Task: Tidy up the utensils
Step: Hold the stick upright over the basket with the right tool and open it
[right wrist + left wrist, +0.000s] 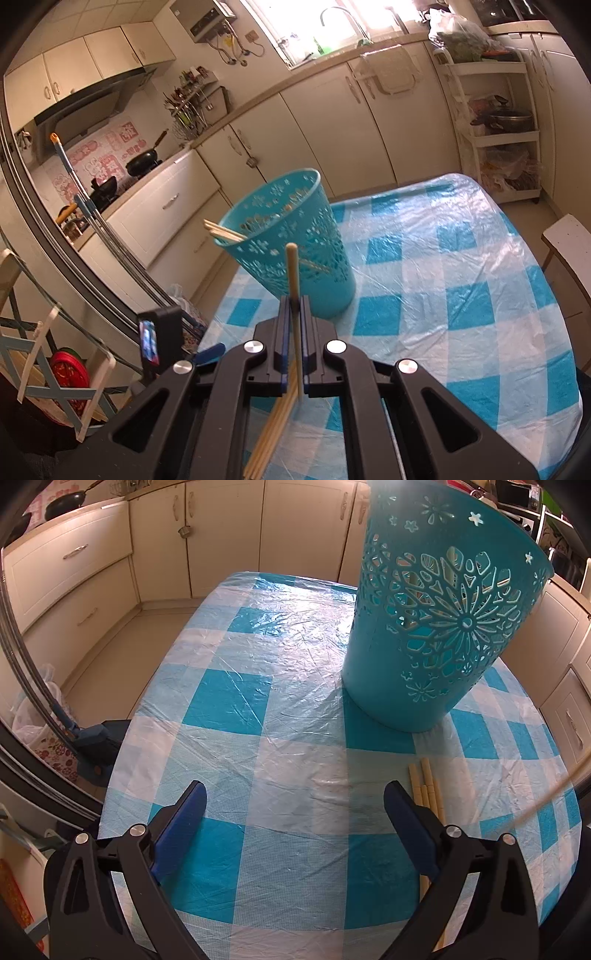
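Right tongs (294, 306) pinch one chopstick (293, 273); left tongs (295, 794) gape empty.

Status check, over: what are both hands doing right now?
Right gripper shut on one chopstick. Left gripper open, empty. Basket ahead, some chopsticks inside. Loose chopsticks on table. Path clear.

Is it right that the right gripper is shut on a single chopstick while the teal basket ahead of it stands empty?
Not quite. The right gripper is shut on a single chopstick, but the teal basket is not empty: the right wrist view shows chopsticks in the basket poking over its rim.
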### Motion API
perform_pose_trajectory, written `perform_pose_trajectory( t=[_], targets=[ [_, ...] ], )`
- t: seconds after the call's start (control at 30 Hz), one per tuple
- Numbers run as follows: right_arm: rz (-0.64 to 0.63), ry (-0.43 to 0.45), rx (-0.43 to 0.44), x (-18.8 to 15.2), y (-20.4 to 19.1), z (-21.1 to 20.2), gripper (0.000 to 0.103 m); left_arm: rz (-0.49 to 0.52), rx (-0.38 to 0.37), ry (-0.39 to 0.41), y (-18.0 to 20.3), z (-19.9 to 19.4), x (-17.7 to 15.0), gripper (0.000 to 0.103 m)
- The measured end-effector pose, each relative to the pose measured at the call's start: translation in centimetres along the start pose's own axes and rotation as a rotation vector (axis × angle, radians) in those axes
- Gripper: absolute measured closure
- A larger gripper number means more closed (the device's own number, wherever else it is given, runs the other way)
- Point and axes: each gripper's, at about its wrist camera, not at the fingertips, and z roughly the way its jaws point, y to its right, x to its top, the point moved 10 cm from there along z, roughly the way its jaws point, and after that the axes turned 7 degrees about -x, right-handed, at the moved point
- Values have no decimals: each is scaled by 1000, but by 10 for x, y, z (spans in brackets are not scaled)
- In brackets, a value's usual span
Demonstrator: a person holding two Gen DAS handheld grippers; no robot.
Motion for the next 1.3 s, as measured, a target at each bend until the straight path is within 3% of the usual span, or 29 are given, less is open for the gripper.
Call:
perform_pose_trajectory(
  t=[0.53,0.87,1.03,1.3],
  targets=[
    [-61,110,61,68,-32,-29,97,-2,-7,0,1,1,0,8],
    [-135,269,130,152,-80,-71,97,-3,-6,0,1,1,0,8],
    [-187,287,85,163,-93,-49,97,-5,-11,1,1,1,1,8],
    [-243,157,-74,122,-72,37,97,-7,-19,3,2,2,1,8]
  ],
)
